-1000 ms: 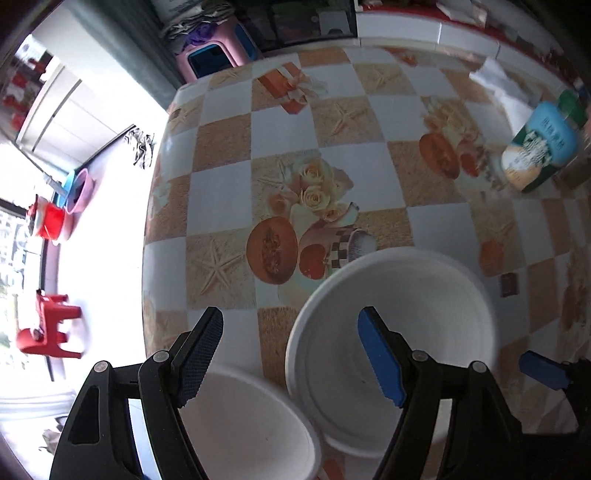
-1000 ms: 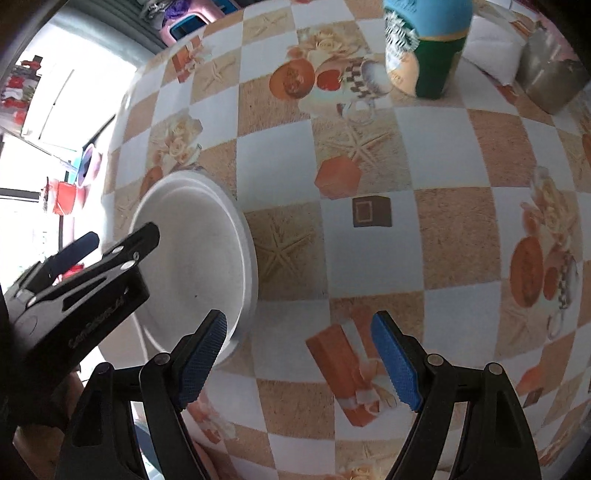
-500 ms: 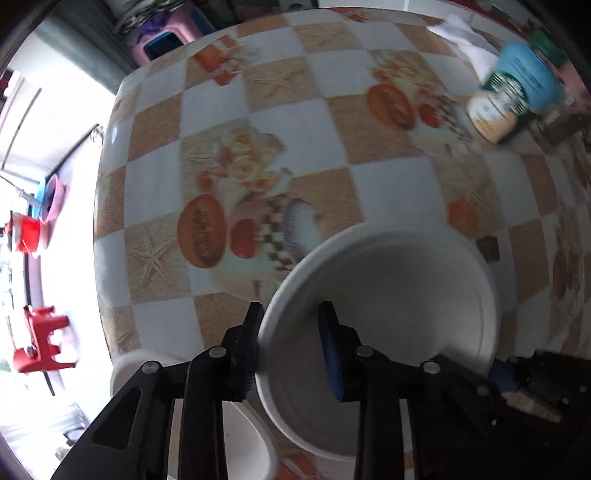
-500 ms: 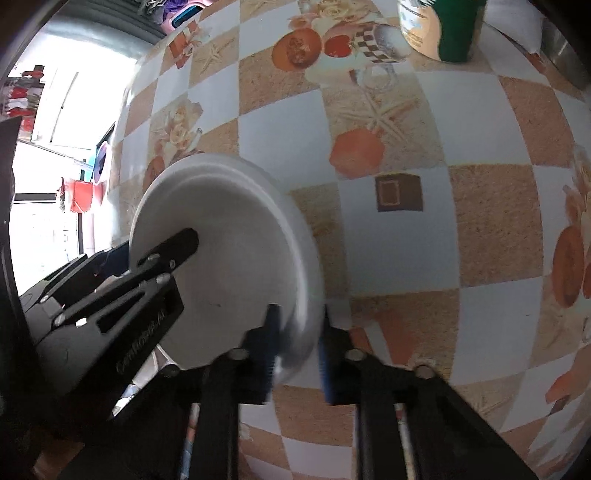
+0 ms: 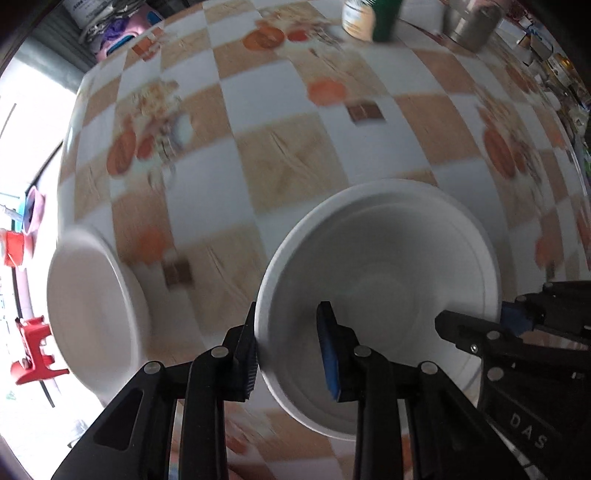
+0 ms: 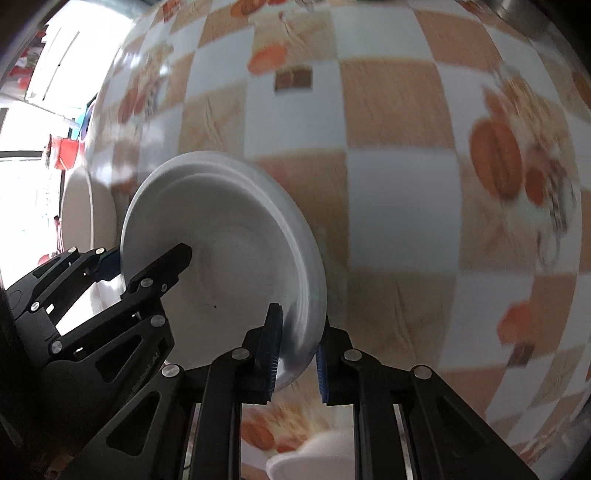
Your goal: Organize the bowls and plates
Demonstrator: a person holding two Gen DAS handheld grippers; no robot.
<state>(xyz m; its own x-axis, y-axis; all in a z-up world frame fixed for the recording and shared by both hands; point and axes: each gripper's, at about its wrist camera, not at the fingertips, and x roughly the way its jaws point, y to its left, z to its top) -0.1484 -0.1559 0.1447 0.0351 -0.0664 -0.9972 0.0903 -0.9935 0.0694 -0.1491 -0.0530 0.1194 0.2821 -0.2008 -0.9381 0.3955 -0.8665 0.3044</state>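
A white deep plate [image 5: 384, 258] is lifted above the checkered tablecloth. My left gripper [image 5: 290, 354] is shut on its near-left rim. My right gripper [image 6: 295, 350] is shut on the opposite rim of the same plate [image 6: 229, 258]; it shows at the right of the left wrist view [image 5: 513, 321]. A second white bowl [image 5: 96, 302] sits on the table to the left, near the table edge; it also shows behind the plate in the right wrist view [image 6: 79, 218]. Another white dish [image 6: 314, 458] shows at the bottom of the right wrist view.
A green and cream canister [image 5: 369, 22] and a metal pot [image 5: 469, 22] stand at the far side of the table. The table's left edge [image 5: 70, 147] drops to a bright floor with red stools [image 5: 29, 350].
Both grippers closed on the plate's rim from opposite sides. The plate has been lifted and carried to the right across the table; the views are blurred with motion.
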